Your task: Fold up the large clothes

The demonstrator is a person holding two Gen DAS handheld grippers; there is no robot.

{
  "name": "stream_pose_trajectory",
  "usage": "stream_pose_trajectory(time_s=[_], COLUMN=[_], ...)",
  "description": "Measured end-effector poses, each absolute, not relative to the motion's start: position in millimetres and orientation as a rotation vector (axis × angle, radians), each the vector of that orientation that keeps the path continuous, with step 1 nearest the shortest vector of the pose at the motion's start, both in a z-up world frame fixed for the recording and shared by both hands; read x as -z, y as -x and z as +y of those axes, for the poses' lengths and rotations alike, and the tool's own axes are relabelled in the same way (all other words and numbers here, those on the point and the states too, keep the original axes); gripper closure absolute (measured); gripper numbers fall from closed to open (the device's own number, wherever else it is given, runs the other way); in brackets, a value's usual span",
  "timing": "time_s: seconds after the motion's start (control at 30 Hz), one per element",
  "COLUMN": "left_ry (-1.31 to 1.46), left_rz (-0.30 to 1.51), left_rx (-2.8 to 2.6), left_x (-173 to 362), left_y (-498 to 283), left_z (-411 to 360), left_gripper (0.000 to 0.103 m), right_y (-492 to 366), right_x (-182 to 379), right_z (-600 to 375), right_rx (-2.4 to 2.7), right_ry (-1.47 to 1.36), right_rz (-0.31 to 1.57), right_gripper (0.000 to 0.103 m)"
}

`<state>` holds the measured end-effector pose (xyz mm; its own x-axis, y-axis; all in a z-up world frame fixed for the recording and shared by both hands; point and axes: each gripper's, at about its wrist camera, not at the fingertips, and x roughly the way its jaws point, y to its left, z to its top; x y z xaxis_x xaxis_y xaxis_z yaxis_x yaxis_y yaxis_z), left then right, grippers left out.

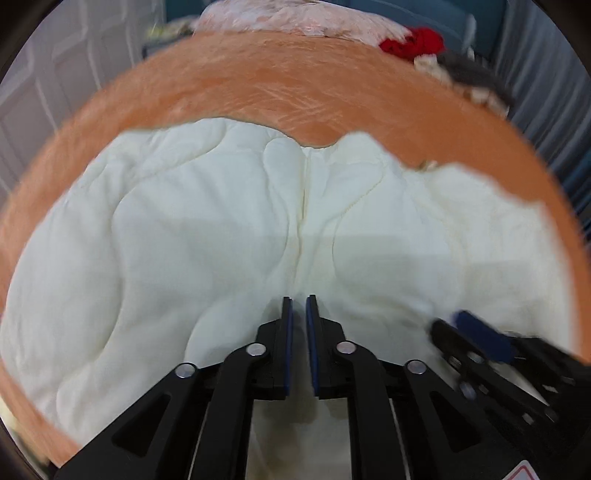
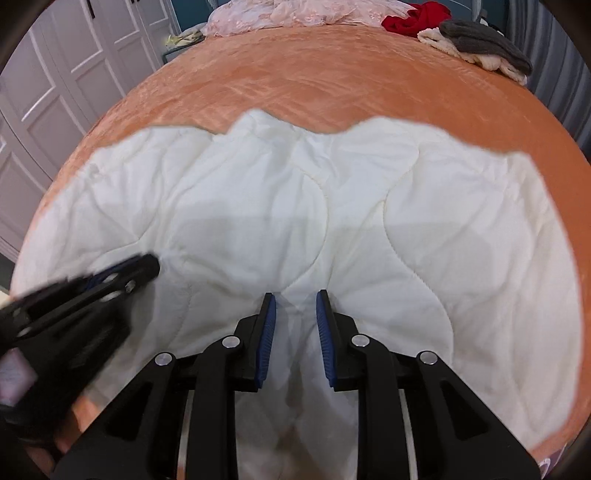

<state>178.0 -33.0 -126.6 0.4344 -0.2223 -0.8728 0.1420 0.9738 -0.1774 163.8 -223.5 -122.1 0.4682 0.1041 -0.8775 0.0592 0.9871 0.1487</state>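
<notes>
A large white quilted garment lies spread on an orange bed cover. My left gripper points down over the garment's near part. A narrow gap shows between its blue pads, and I see no cloth pinched there. It also appears blurred at the left of the right wrist view, its tip over the fabric. My right gripper is shut on a raised pleat of the garment, with wrinkles fanning out from its tips. In the left wrist view the right gripper appears blurred at the lower right.
At the far right of the bed lie a red cloth and a grey and cream knit pile. Pink bedding is heaped at the far end. White panelled doors stand to the left.
</notes>
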Motion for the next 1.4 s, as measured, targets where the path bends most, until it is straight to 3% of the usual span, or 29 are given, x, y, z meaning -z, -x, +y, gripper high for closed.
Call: stream_pose_trajectory(time_s=[0.03,0.27,0.6,0.77,0.83,0.93,1.23,1.4], left_ry=[0.149,0.366,0.728,0.816,0.794,0.72,0.491,0.296], left_rz=[1.091,1.035,1.124,1.1,1.078,1.024,0.864,0.831], left_rx=[0.241,0.128,0.104,0.147,0.157,0.208,0.318,0.342], left_x=[117,89,152,161,152,124,11,-26], left_y=[-169,-101,-111,-133,-135,-126,-64,-59], left_z=[-17,98,153,140,135,133,170,129], left_gripper=[0.078,0.044,0.043,0.033,0.06,0.084,0.088,0.088], right_y=[-160,-126,-128,-133,-133,-129,-77,-66], right_x=[117,96,130,134,133,125,105,120], right_z=[-224,-202,-180,-179,-178,-178,-161,-98], right_rx=[-0.043,-0.148,-0.117,-0.107,-0.103,-0.105,-0.258,-0.353], right_ry=[-0.191,-0.27,-0.21,-0.19,-0.181,-0.179,-0.137,0.0], right_rz=[1.081,1.092,1.156,1.166,1.167,1.162,1.186,1.179], right_gripper=[0.079,0.079,0.079,0.08,0.08,0.08,0.081,0.078])
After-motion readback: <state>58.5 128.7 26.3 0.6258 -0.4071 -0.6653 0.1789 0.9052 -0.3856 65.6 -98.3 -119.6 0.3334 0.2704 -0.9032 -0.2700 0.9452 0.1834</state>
